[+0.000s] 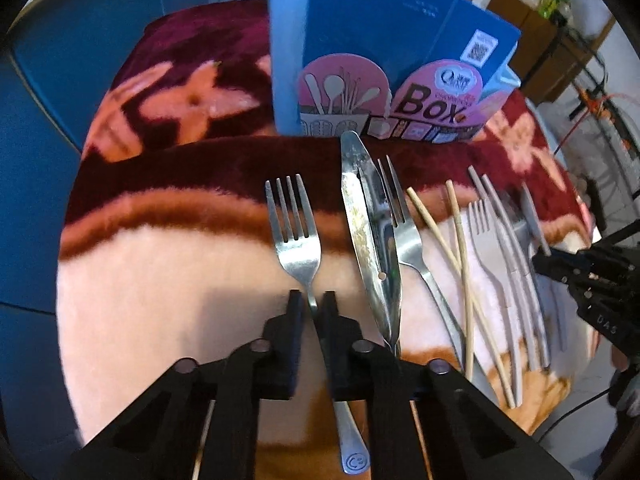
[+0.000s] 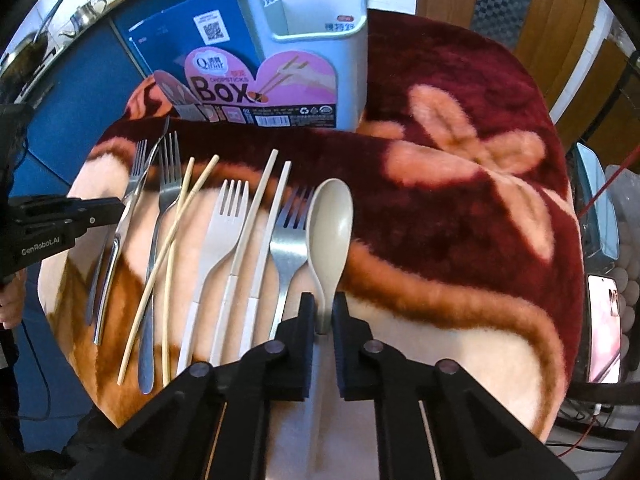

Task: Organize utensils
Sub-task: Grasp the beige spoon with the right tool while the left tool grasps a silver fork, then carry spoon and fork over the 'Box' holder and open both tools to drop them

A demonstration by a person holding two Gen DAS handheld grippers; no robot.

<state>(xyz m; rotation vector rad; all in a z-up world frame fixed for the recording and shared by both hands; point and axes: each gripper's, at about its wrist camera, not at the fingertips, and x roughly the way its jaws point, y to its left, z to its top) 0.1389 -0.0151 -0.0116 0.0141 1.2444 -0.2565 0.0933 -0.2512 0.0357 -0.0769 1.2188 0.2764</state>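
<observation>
My left gripper (image 1: 313,300) is shut on the neck of a steel fork (image 1: 296,232) that lies on the floral blanket (image 1: 160,280). My right gripper (image 2: 323,304) is shut on the handle of a beige spoon (image 2: 330,224), bowl pointing away. Between them lie a steel knife (image 1: 370,224), a second steel fork (image 1: 404,232), bamboo chopsticks (image 1: 460,264), a white plastic fork (image 2: 224,232), white chopsticks (image 2: 260,216) and another steel fork (image 2: 288,248). The blue utensil box (image 1: 288,52) with a card sleeve stands at the far edge; it shows white-blue in the right wrist view (image 2: 320,40).
The right gripper shows at the right edge of the left wrist view (image 1: 592,276), and the left gripper at the left edge of the right wrist view (image 2: 60,220). A phone (image 2: 604,332) lies off the table's right side. Blue cabinets stand behind.
</observation>
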